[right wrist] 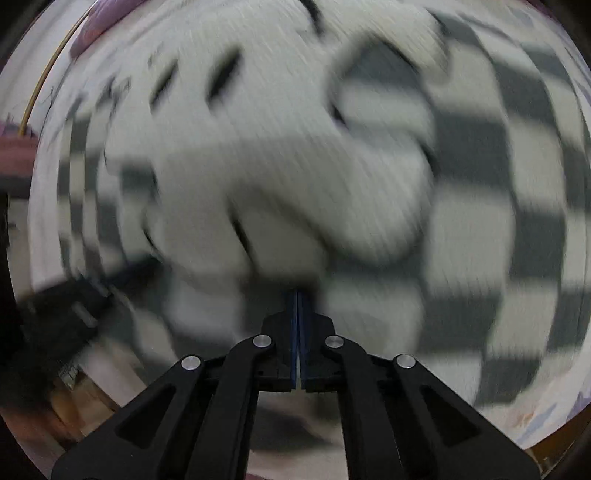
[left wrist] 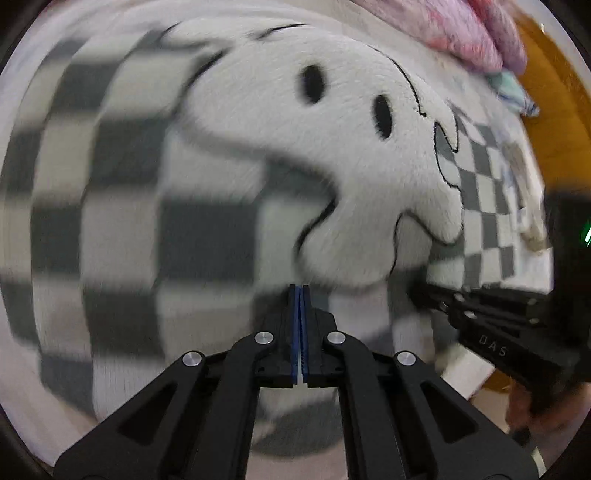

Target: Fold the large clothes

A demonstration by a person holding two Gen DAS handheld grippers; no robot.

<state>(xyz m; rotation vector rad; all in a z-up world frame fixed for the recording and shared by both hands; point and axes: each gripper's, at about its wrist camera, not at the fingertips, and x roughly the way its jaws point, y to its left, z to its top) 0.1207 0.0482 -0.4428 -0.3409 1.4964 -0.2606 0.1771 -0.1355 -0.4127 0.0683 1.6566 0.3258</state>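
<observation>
A fleece garment in grey and white checks [left wrist: 122, 229] lies spread under both grippers. On it is a fluffy white patch with two black oval eyes and a curved mouth [left wrist: 295, 147]. My left gripper [left wrist: 299, 290] points down at the lower edge of that patch, jaws shut, pads together with no cloth visible between them. The right gripper [left wrist: 480, 321] reaches in from the right edge of the left wrist view. In the right wrist view, the right gripper [right wrist: 297, 293] is shut over the same blurred checked garment [right wrist: 498, 221]; the left gripper [right wrist: 70, 310] is a dark blur.
A pink fleece pile [left wrist: 480, 33] and a pale green cloth [left wrist: 513, 88] lie at the far right. Beyond them is a yellow-brown surface [left wrist: 557, 122]. A hand [left wrist: 535, 406] holds the right gripper. White bedding [left wrist: 465, 365] shows under the garment.
</observation>
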